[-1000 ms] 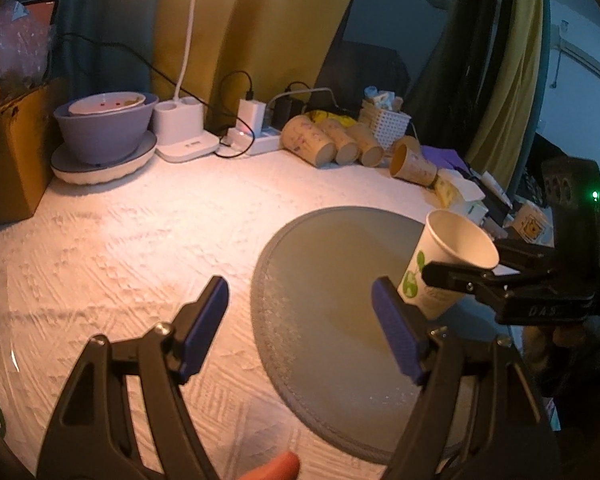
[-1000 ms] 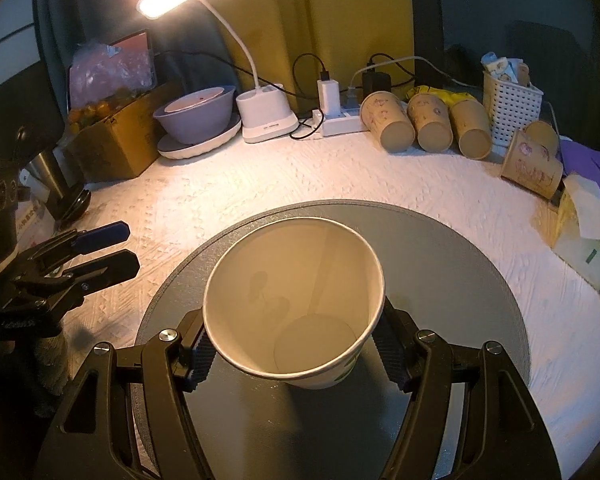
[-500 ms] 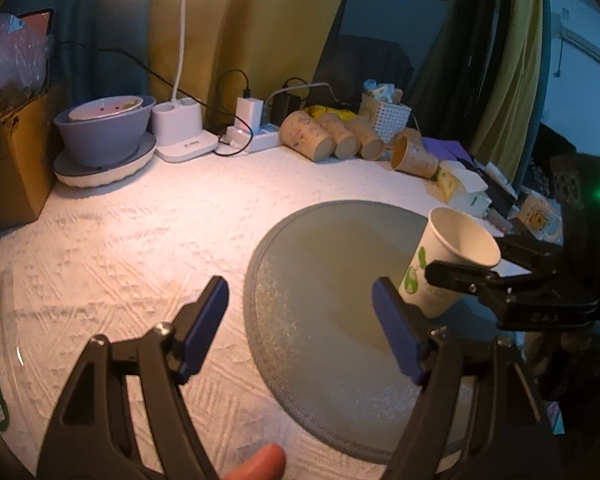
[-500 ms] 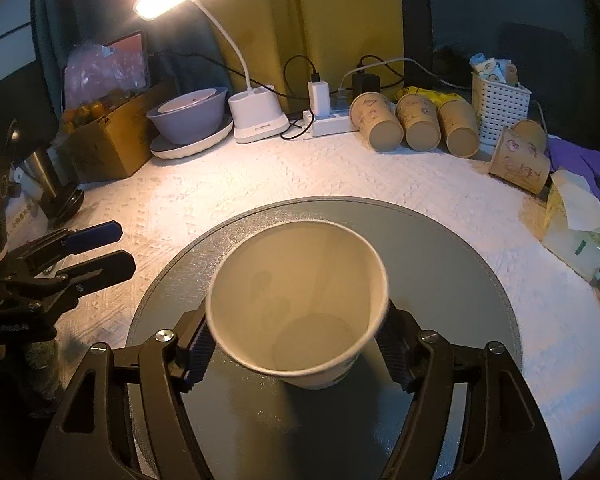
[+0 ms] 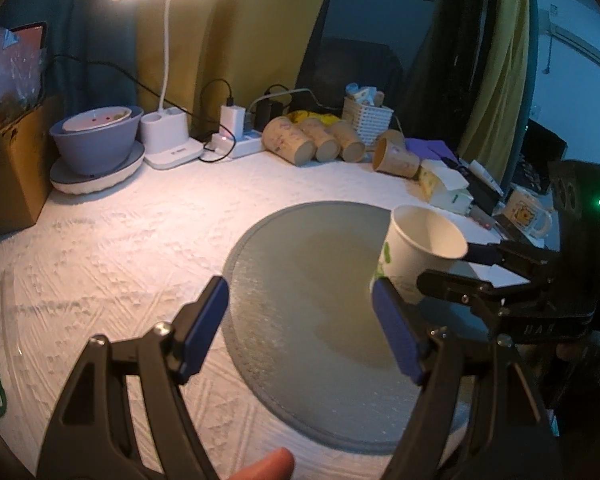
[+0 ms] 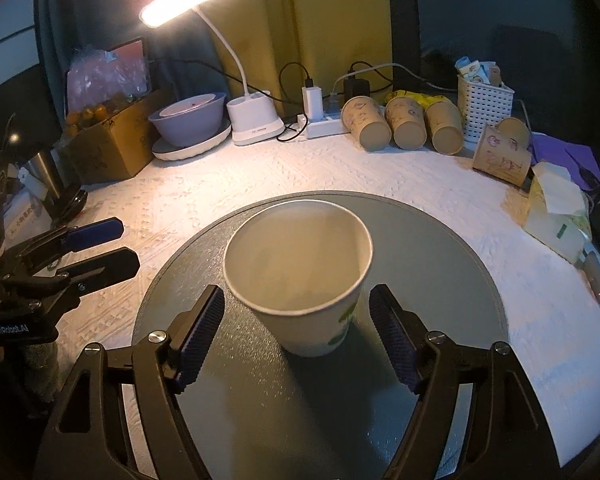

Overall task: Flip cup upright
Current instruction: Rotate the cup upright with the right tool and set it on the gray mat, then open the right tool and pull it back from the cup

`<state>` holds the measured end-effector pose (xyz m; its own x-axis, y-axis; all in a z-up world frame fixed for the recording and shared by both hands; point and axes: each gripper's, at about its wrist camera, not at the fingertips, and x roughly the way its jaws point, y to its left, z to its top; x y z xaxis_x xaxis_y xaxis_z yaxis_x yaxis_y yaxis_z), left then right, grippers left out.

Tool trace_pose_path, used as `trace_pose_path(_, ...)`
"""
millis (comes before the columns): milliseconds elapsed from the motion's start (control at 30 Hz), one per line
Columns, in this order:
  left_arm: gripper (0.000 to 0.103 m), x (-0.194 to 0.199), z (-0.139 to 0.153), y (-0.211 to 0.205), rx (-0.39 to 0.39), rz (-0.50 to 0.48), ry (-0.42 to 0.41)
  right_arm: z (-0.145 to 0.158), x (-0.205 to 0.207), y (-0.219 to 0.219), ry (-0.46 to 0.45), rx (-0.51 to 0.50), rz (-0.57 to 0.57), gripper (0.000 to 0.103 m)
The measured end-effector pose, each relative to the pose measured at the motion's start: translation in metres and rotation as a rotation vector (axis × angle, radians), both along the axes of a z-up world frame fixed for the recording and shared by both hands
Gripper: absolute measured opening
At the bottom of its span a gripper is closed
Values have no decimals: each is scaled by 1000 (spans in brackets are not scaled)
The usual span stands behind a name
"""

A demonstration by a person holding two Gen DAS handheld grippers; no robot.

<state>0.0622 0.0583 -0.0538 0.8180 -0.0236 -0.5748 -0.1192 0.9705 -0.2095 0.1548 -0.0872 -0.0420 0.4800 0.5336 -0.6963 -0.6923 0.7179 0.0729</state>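
A white paper cup with a green print point(image 6: 300, 276) stands upright, mouth up, on the round grey mat point(image 6: 440, 256). My right gripper point(image 6: 298, 332) is open, its blue pads on either side of the cup with a gap on each side, not touching it. The cup also shows in the left wrist view point(image 5: 418, 248) at the mat's right edge point(image 5: 300, 280), with the right gripper point(image 5: 466, 266) around it. My left gripper point(image 5: 300, 326) is open and empty, low over the mat's left edge; it shows in the right wrist view point(image 6: 104, 246) at the far left.
At the back stand a lit desk lamp point(image 6: 252, 116), a purple bowl on a plate point(image 6: 188, 120), a power strip point(image 6: 320, 120), several brown paper cups lying on their sides point(image 6: 404, 128), a white basket point(image 6: 484, 100) and a cardboard box point(image 6: 108, 148). Tissues and clutter point(image 6: 556, 204) lie at the right.
The right gripper's jaws have opened and let go of the cup, which now stands on the mat. The right gripper has drawn back a little. The left gripper has stayed open.
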Motion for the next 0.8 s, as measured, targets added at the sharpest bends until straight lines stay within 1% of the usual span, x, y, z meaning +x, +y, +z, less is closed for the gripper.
trace_pose_path(200,75,-8,7,-10,11,-13,-17,5,-12,-9,-15,8,-13,78)
trace_pose_path(400,75,-19,19,-24,55,-1,-56,14,-28,-20,-36,19,-28,78)
trace_pose_path(533,75,-27,26,-34,66,-2,-79,23,-38,-29,-64,24,-61,78)
trace_pose_path(667,75,-34,36,-45,98,-19,-103,32,-50,-37,-107,9,-102,78)
trace_pose_path(800,76,-38,46,-54,130,-21,-120,42,-62,-45,-142,19,-123,78)
